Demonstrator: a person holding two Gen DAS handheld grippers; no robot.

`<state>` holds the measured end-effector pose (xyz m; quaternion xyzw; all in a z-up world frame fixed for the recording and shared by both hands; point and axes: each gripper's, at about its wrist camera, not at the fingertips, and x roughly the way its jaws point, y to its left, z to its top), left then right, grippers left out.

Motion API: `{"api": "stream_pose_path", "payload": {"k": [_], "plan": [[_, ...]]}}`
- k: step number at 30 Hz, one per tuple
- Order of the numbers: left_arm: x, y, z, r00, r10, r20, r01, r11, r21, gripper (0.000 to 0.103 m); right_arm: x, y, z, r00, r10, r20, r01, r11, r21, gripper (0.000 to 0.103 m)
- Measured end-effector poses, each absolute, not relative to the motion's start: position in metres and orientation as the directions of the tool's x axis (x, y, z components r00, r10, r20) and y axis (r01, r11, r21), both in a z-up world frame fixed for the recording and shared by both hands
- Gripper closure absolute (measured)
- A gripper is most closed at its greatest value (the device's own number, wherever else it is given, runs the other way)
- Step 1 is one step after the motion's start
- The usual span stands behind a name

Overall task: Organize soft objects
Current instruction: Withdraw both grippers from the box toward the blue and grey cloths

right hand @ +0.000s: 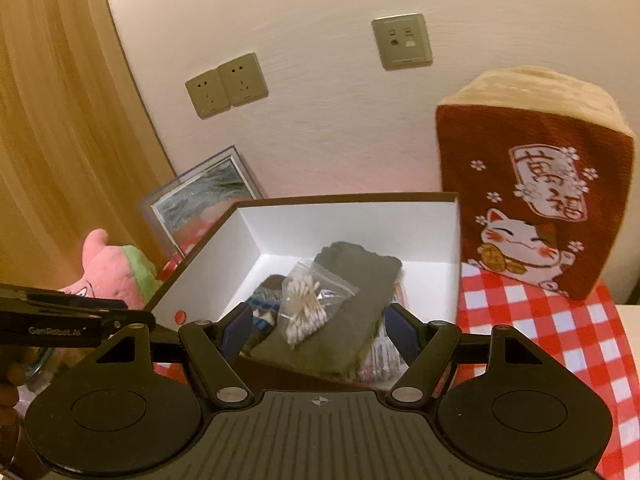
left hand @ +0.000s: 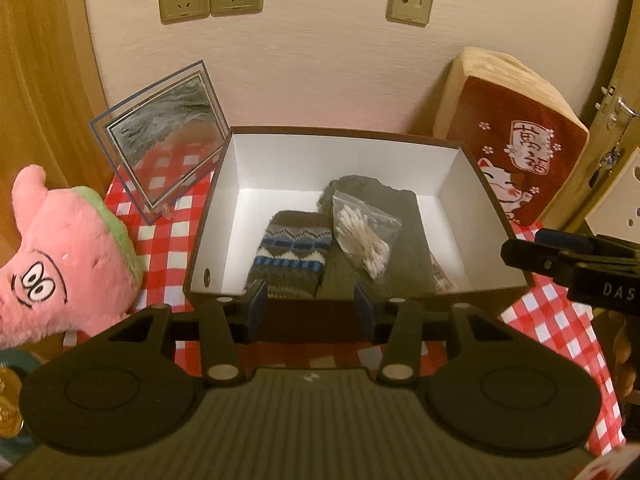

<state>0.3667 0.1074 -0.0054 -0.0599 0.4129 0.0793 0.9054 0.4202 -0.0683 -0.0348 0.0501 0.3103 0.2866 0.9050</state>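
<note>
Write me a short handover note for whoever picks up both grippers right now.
Left gripper: open, empty, at the box's near edge.
Right gripper: open, empty, at the same edge.
Box: holds a patterned knit piece, a grey folded cloth and a bag of cotton swabs lying on the cloth.
Still outside: pink plush toy left of the box, cat cushion leaning on the wall to its right.
Left to do: probably those two.
</note>
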Motion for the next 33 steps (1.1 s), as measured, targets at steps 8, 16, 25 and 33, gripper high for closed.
{"api": "stream_pose_path", "payload": {"k": [8,16,25,33], "plan": [[0.335,0.100,-0.002,0.645,0.085,-0.759,-0.197,0.979,-0.058,0.057,0.389,-0.093,-0.032,0.659,0.535,-0.529,-0.457,0.843,0.282,0.030],[0.296,0.095,-0.003,0.635,0.088,-0.767,-0.201,0.978,-0.055,0.055,0.352,-0.120,-0.033,0.673,0.508,-0.538,-0.428,0.860,0.277,0.030],[0.253,0.091,-0.017,0.601,0.086,-0.794,-0.213,0.975,-0.056,0.055,0.314,-0.154,-0.050,0.665,0.463,-0.586,-0.364,0.886,0.287,0.030],[0.222,0.086,-0.041,0.547,0.072,-0.834,-0.232,0.970,-0.069,0.055,0.279,-0.158,-0.090,0.584,0.442,-0.680,-0.363,0.892,0.269,0.030]]}}
